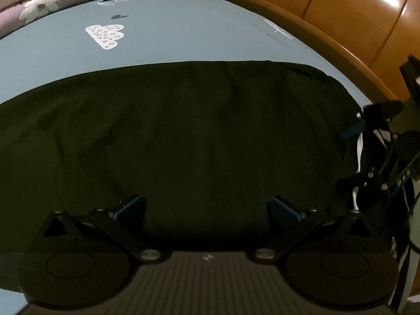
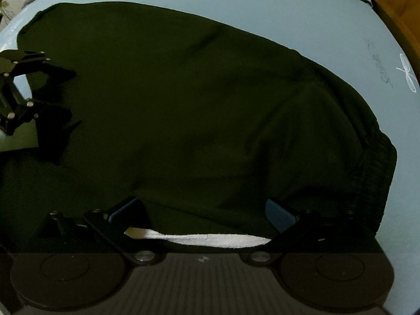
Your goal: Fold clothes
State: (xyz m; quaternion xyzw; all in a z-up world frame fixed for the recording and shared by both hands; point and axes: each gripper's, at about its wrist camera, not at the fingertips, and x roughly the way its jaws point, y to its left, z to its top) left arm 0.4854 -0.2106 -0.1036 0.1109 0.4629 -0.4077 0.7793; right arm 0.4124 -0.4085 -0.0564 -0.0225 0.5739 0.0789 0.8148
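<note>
Surface: blue-grey bedsheet (image 1: pixel 183 39) with white cloud prints, wooden bed frame (image 1: pixel 341 13) at far right.
Garment: dark garment (image 1: pixel 183 131) spread flat across the near sheet.
Left gripper (image 1: pixel 207 207): jaws wide apart, holding nothing.
Right gripper (image 2: pixel 202 210): jaws spread, nothing gripped.

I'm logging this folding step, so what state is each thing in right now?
dark garment: lying spread on the bed, lightly wrinkled, held by neither gripper.
left gripper: open wide over the garment, nothing between its fingers.
right gripper: open over the garment's near edge, gripping nothing.
white cloth: partly hidden under the garment's edge.
bed sheet: flat, smooth.
</note>
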